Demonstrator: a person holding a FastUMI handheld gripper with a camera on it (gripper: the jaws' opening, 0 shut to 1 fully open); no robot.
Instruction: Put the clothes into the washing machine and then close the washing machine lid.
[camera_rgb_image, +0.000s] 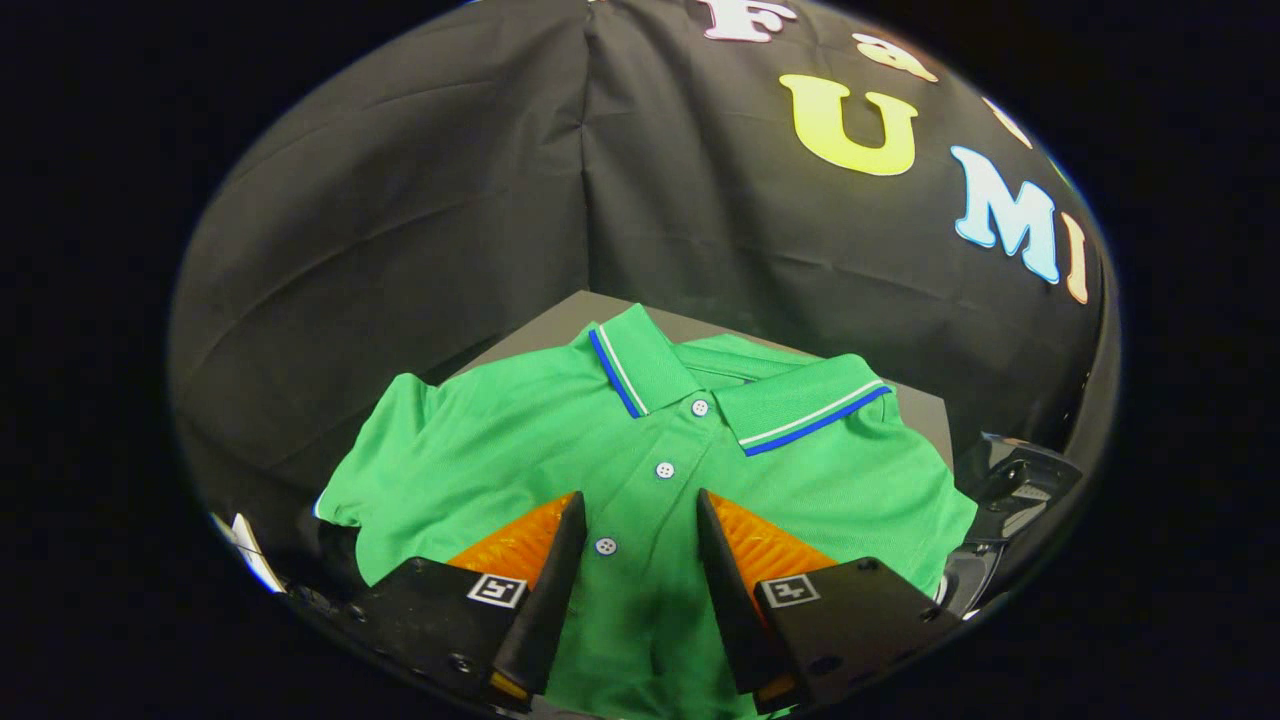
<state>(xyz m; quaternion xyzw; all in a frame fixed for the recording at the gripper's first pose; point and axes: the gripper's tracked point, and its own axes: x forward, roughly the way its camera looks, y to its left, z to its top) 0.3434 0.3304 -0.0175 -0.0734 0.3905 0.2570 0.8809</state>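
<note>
The tongs (640, 520) stand spread apart, nothing between their fingers but air, poised over the button placket of the green polo shirt (560, 450). The shirt is the landmark here: it lies flat and spread on a dark surface (545, 325), collar (640, 365) at the far end from the tongs, one sleeve out to the left of the placket. The lowest visible button (605, 545) sits in the gap between the fingers.

Whether the fingers already touch the cloth cannot be told. If they close without pressing down, they will likely slide over the smooth fabric and catch nothing, or pinch only the top layer, so the shirt would trail open and drag when lifted.

Right of the shirt, just past its hem, sits a dark curved machine part (1010, 495), probably the washing machine, though too little shows to be sure. A loosely gripped shirt could snag its rim or drape a sleeve outside, blocking the lid.
</note>
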